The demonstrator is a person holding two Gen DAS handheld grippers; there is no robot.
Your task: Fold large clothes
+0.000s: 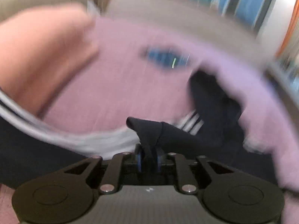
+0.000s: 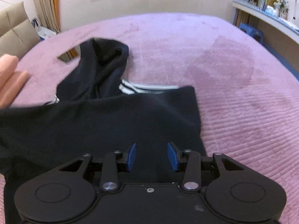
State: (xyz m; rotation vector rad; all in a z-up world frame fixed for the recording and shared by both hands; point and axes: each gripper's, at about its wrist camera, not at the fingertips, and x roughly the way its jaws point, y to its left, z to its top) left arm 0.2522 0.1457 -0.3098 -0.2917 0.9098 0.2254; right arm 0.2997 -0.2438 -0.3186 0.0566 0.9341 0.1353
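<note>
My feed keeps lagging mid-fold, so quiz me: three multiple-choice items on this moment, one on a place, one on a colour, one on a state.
1. Where does the dark garment lie?
A. on the pink bedspread
B. on a wooden floor
C. on a chair

2. What colour are the stripes on the garment?
A. red
B. white
C. yellow

3. How does the right gripper stand?
A. clamped on a shoe
B. shut with nothing in it
C. open above the fabric

Answers:
1 A, pink bedspread shows all around the garment.
2 B, white bands cross the dark cloth.
3 C, its blue pads stand apart with nothing pinched; the left gripper pinches a dark fold.
</note>
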